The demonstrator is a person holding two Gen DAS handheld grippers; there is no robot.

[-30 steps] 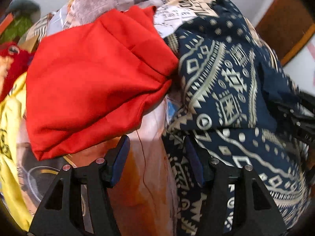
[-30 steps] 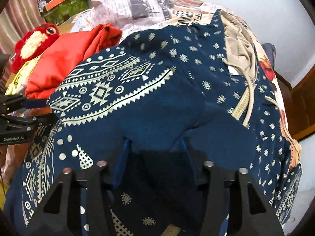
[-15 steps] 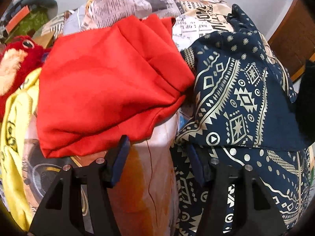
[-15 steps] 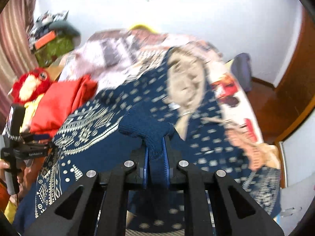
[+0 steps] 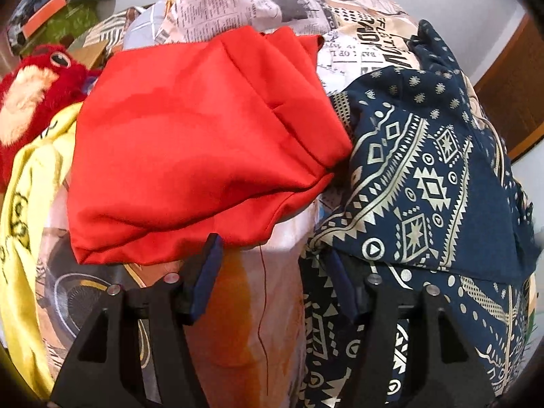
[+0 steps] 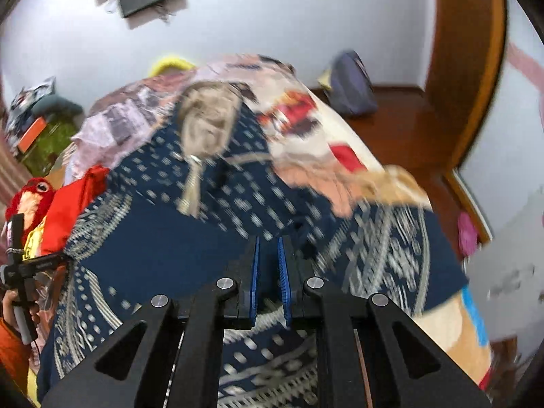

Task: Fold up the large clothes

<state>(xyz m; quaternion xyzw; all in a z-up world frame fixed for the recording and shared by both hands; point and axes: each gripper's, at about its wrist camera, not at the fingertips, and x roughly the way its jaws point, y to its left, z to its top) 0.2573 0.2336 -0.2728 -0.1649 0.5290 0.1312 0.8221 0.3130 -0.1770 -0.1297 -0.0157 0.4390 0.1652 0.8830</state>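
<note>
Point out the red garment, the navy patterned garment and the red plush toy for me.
red garment (image 5: 204, 142), left wrist view, middle of its top.
navy patterned garment (image 5: 425, 183), left wrist view, patterned panel.
red plush toy (image 5: 30, 91), left wrist view, face.

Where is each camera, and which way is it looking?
Left wrist: sits on the left gripper, looking steeply down at the red cloth and the navy patterned garment on the bed; only its own open fingers show.
Right wrist: sits on the right gripper, looking down across the bed toward the white wall; its shut fingers show, plus the left gripper and a hand at the left edge.
Shared: the garment, red cloth, red plush toy.
</note>
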